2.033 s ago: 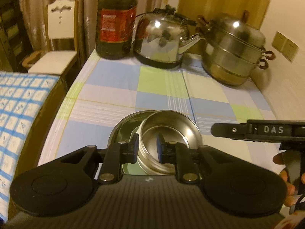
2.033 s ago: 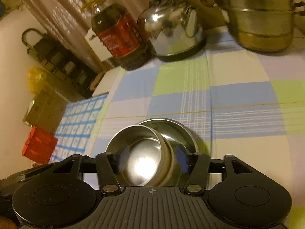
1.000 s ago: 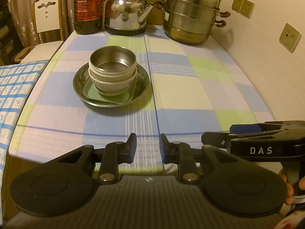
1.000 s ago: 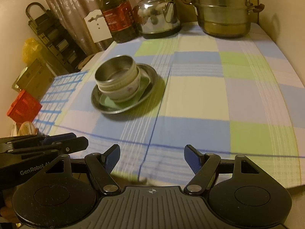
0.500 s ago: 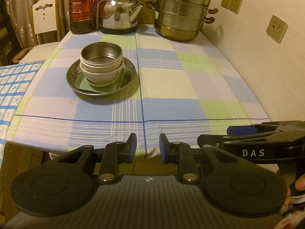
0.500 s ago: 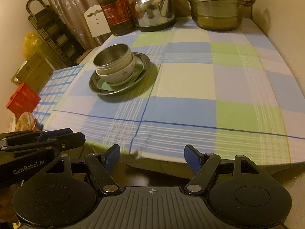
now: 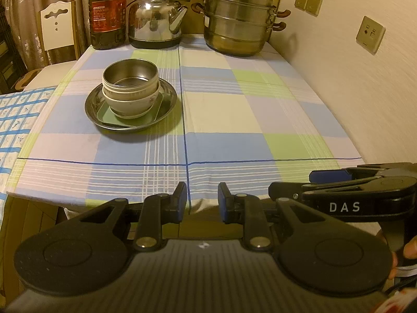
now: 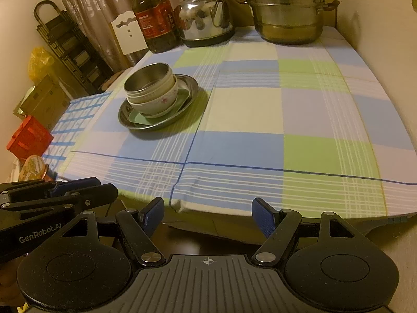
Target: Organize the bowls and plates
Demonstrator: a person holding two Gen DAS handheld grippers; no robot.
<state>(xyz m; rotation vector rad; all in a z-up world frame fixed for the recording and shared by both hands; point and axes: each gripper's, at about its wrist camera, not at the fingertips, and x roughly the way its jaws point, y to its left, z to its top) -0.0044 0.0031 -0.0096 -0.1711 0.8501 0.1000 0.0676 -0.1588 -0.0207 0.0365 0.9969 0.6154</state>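
A steel bowl (image 7: 130,74) sits nested in a white bowl (image 7: 131,101), stacked on a green plate (image 7: 109,116) inside a round steel plate (image 7: 166,101) on the checked table (image 7: 234,120). Both tongs, left (image 7: 202,203) and right (image 8: 207,215), hang beyond the table's near edge, parted, holding nothing.

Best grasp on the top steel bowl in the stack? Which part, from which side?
Pinch the rim of the steel bowl from above, one finger inside and one outside. It sits upright and open, nested in the white bowl, so only its upper wall is exposed. Probably take the near side, facing the left hand-held gripper.
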